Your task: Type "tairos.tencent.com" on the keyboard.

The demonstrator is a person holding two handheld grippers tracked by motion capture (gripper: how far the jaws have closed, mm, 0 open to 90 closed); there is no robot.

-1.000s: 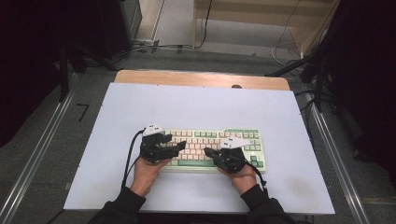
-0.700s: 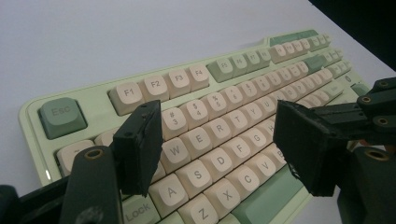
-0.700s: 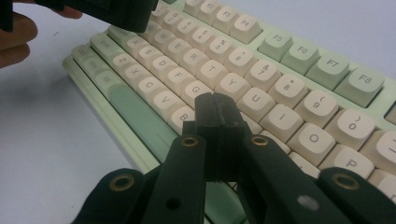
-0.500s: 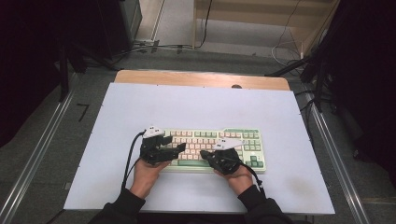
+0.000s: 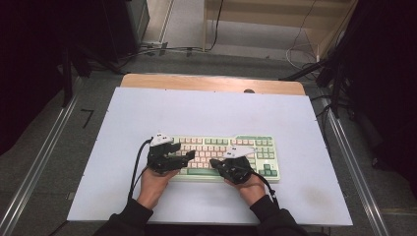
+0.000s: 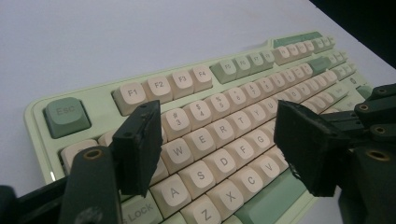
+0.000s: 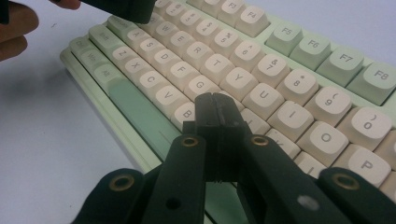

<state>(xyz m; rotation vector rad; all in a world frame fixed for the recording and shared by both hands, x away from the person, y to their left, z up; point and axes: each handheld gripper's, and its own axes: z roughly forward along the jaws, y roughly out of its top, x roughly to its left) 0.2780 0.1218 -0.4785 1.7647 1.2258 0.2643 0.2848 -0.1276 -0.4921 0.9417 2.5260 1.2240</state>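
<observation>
My right hand-held gripper (image 7: 215,105) has its jaws pressed together, tips down by the B key. My left hand-held gripper (image 6: 219,144) stands wide, holding nothing, above W, E, S and D. One green-and-cream keyboard (image 5: 255,147), Esc at its corner, lies on the white surface (image 5: 206,113).
</observation>
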